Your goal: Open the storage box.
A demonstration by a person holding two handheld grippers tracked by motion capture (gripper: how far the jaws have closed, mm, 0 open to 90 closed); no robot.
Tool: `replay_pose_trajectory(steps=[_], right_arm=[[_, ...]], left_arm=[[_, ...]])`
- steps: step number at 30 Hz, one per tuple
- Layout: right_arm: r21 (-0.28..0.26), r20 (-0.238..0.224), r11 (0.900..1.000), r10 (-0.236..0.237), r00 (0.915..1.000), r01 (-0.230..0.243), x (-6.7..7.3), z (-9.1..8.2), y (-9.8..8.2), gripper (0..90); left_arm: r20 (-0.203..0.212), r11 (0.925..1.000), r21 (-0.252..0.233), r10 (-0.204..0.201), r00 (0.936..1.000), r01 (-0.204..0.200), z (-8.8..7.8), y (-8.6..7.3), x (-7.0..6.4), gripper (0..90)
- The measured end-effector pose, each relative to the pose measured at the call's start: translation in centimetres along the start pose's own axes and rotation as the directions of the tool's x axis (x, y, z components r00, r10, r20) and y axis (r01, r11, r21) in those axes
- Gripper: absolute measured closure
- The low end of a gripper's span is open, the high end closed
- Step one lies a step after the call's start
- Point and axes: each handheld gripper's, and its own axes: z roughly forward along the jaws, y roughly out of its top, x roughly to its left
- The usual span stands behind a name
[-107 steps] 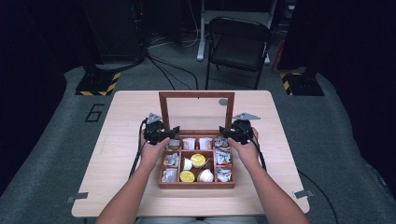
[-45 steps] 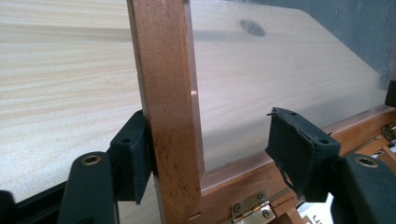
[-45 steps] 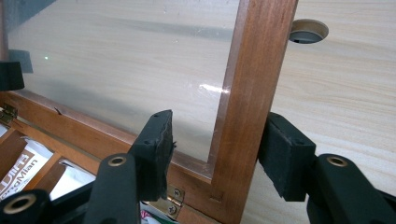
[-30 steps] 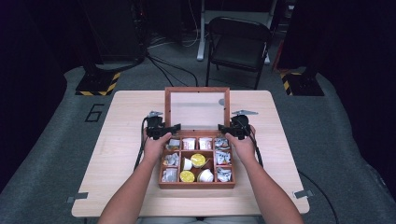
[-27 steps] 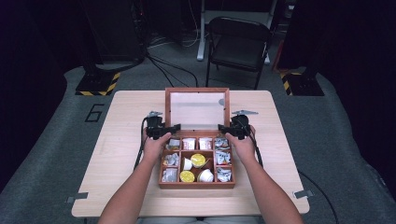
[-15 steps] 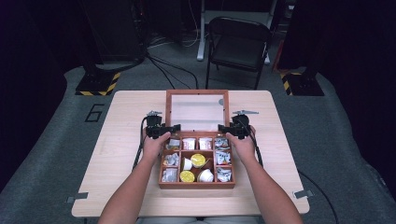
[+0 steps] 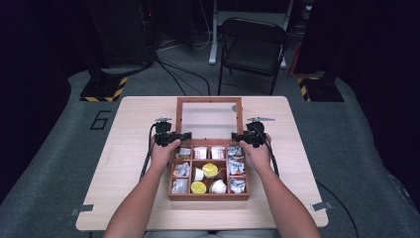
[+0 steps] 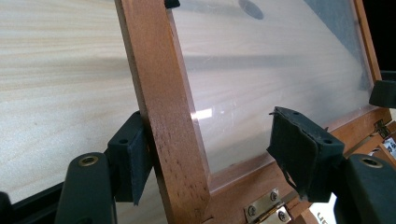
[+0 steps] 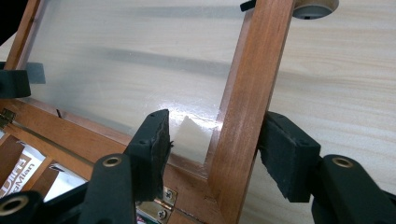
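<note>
Seen from the high view: lying open at the table's (image 7: 124, 163) centre, the wooden box (image 7: 208, 171), its glass lid (image 7: 209, 119) leaning back toward 12 o'clock; flanking the lid's hinge edge, the left gripper (image 7: 174, 137) at 9 o'clock and the right gripper (image 7: 241, 137) at 3 o'clock. From the left gripper view: straddling the lid's side rail (image 8: 166, 102), jaws parted, outer pad touching the wood at 9 o'clock, inner pad standing clear over the glass at 3 o'clock; sitting at 6 o'clock, a brass hinge (image 8: 266, 211). From the right gripper view: bracketing the opposite rail (image 9: 243, 107), jaws likewise apart, not clamping; whether either pad is touching the wood is unclear.
</note>
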Motion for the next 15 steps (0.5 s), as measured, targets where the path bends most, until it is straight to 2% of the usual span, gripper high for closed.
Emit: replay_pose_trajectory(steps=[4, 8, 15], right_arm=[[0.017, 0.003, 1.0, -0.004, 1.0, 0.003, -0.11, 0.02, 0.08, 43.8], [0.02, -0.005, 1.0, 0.006, 1.0, -0.006, -0.31, 0.11, 0.06, 43.9], [0.02, -0.01, 0.999, 0.043, 0.999, -0.042, -0.47, 0.32, -0.03, 43.7]], left_arm=[[-0.002, 0.9998, 0.002, -0.022, 0.9998, 0.022, 0.14, -0.06, 0.01, 31.7], [-0.006, 0.9999, 0.009, -0.01, 0.9999, 0.01, 0.18, -0.06, 0.11, 31.1], [-0.009, 0.9994, 0.014, -0.031, 0.9995, 0.031, 0.36, -0.05, 0.08, 29.9]])
